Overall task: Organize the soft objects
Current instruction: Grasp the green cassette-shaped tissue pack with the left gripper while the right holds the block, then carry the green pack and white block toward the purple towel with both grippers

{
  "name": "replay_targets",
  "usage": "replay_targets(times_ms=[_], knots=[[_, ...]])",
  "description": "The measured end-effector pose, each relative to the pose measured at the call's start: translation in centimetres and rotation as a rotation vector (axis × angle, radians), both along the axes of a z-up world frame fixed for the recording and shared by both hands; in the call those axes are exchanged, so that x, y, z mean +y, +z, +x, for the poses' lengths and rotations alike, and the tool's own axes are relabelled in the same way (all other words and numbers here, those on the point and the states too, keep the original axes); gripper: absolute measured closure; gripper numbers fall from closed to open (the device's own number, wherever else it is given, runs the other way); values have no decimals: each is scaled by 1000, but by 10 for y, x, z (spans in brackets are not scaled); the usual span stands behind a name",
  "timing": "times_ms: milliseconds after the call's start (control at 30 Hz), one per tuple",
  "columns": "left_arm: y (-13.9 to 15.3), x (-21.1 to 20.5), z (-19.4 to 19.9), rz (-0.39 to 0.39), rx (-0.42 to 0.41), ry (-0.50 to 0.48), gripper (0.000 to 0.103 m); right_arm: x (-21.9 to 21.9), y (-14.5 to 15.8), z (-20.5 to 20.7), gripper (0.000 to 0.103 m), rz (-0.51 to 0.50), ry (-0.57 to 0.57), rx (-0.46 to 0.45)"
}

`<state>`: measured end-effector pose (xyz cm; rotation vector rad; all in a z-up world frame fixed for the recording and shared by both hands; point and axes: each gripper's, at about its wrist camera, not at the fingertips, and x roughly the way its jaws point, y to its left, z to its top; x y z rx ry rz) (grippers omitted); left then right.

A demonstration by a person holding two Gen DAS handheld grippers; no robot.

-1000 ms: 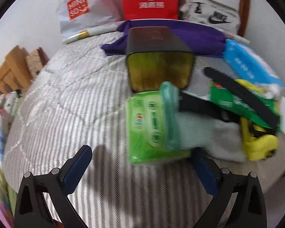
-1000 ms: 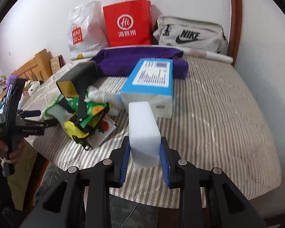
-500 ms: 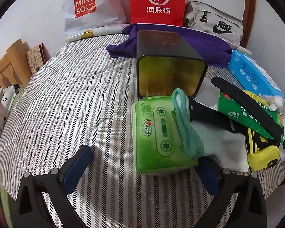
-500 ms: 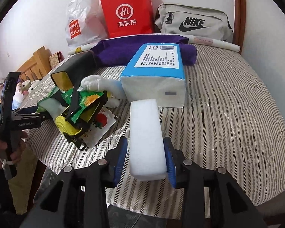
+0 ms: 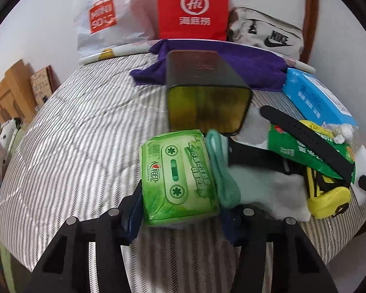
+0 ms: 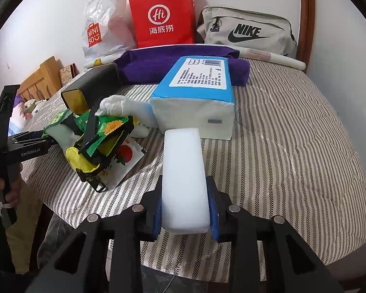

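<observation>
Fingers: left gripper (image 5: 181, 216) has its blue pads against both sides of the green tissue pack (image 5: 179, 175), apparently clamped though the frame is blurred; right gripper (image 6: 185, 213) is clamped on the white foam block (image 6: 184, 180), whose far end nearly touches the blue-topped tissue pack (image 6: 195, 102). Remaining stock, largest first: striped bedspread (image 6: 292, 134); purple towel (image 6: 158, 67) at the back; red paper bag (image 6: 162, 14), white Miniso bag (image 6: 102, 29) and grey Nike bag (image 6: 246, 30) along the wall. Then the dark tin box (image 5: 207, 92) on its side just beyond the green pack, and a yellow pouch (image 5: 327, 195) in the clutter to its right.
</observation>
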<state>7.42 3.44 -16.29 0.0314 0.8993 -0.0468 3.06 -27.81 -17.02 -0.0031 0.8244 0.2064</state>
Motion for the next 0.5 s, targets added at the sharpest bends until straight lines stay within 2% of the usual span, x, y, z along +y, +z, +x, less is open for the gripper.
replay_targets(times_ms=[267, 500], knots=[[13, 30, -8, -16, 10, 83, 52, -1, 22, -8, 73, 4, -4, -43], [39, 32, -10, -69, -5, 75, 52, 3, 45, -7, 73, -2, 2, -62]])
